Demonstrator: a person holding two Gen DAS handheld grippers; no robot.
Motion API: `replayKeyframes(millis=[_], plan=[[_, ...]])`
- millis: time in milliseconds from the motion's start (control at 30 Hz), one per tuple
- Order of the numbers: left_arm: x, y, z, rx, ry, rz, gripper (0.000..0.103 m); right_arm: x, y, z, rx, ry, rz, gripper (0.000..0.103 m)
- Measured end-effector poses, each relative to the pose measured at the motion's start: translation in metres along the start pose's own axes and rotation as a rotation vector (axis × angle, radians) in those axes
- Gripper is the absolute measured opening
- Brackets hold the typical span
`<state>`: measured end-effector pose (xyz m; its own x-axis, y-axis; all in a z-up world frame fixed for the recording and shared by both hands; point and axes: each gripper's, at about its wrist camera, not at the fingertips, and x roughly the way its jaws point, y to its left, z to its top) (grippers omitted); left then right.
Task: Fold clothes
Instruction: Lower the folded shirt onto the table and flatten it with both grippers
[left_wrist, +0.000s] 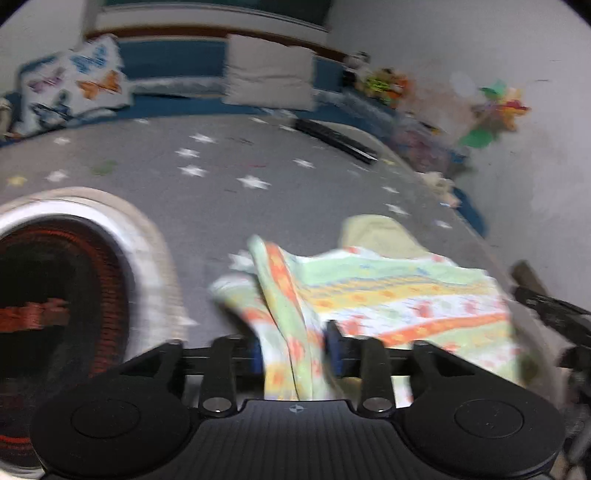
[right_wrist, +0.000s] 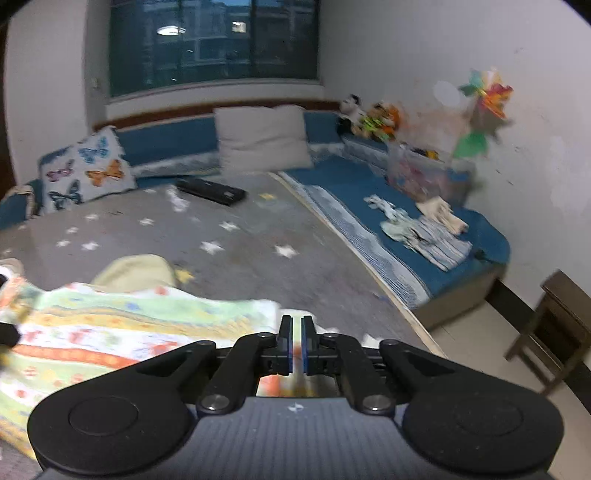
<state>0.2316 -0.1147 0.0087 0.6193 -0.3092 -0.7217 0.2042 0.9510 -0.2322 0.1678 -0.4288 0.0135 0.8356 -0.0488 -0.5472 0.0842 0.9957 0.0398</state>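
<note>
Gray star mat (right_wrist: 236, 236) on floor. Far: white pillow (right_wrist: 262, 138), butterfly pillow (right_wrist: 88, 170), black bar (right_wrist: 210, 190). Basket (left_wrist: 74, 295) near left. Striped cloth (left_wrist: 388, 299) lies near on mat, one end bunched up. Left hand-held gripper (left_wrist: 293, 350) pinches bunched cloth. Right hand-held gripper (right_wrist: 296, 345) almost closed at cloth edge; cannot tell if holding.
</note>
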Motion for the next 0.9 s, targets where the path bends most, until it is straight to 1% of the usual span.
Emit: replayKeyframes(millis=[67,133,167,233,267,300,333,367,467,600,667,733,900], plan=[[-0.006,0.004,0.003,0.013,-0.033,0.032,0.05,0.005,-0.003,-0.001,0.01,0.014,0.002,0.007],[-0.012,0.008,0.008,0.011,-0.063,0.043,0.049,0.01,-0.006,-0.003,0.02,0.027,0.003,0.007],[-0.013,0.008,0.011,0.009,-0.076,0.042,0.048,0.011,-0.004,-0.002,0.024,0.03,0.024,0.007],[-0.013,0.006,0.017,0.012,-0.095,0.014,0.04,0.016,0.007,0.003,0.026,0.04,0.081,0.007],[-0.011,0.004,0.02,0.014,-0.096,-0.003,0.03,0.021,0.011,0.004,0.023,0.047,0.101,0.007],[-0.008,0.001,0.021,0.017,-0.091,-0.02,0.026,0.026,0.016,0.006,0.022,0.054,0.113,0.007],[-0.005,-0.001,0.021,0.021,-0.084,-0.036,0.025,0.031,0.019,0.006,0.028,0.063,0.125,0.007],[-0.002,-0.004,0.021,0.026,-0.077,-0.053,0.022,0.036,0.022,0.006,0.036,0.073,0.137,0.007],[0.01,-0.015,0.023,0.045,-0.06,-0.092,0.016,0.049,0.031,0.006,0.05,0.099,0.172,0.007],[0.027,-0.03,0.026,0.063,-0.04,-0.133,0.016,0.06,0.044,0.005,0.04,0.119,0.211,0.007],[0.033,-0.036,0.028,0.072,-0.033,-0.146,0.016,0.063,0.048,0.006,0.037,0.123,0.214,0.007],[0.042,-0.042,0.032,0.084,-0.025,-0.144,0.016,0.066,0.051,0.006,0.033,0.127,0.217,0.007],[0.059,-0.044,0.036,0.074,0.006,-0.133,0.016,0.073,0.059,0.008,0.025,0.135,0.223,0.007]])
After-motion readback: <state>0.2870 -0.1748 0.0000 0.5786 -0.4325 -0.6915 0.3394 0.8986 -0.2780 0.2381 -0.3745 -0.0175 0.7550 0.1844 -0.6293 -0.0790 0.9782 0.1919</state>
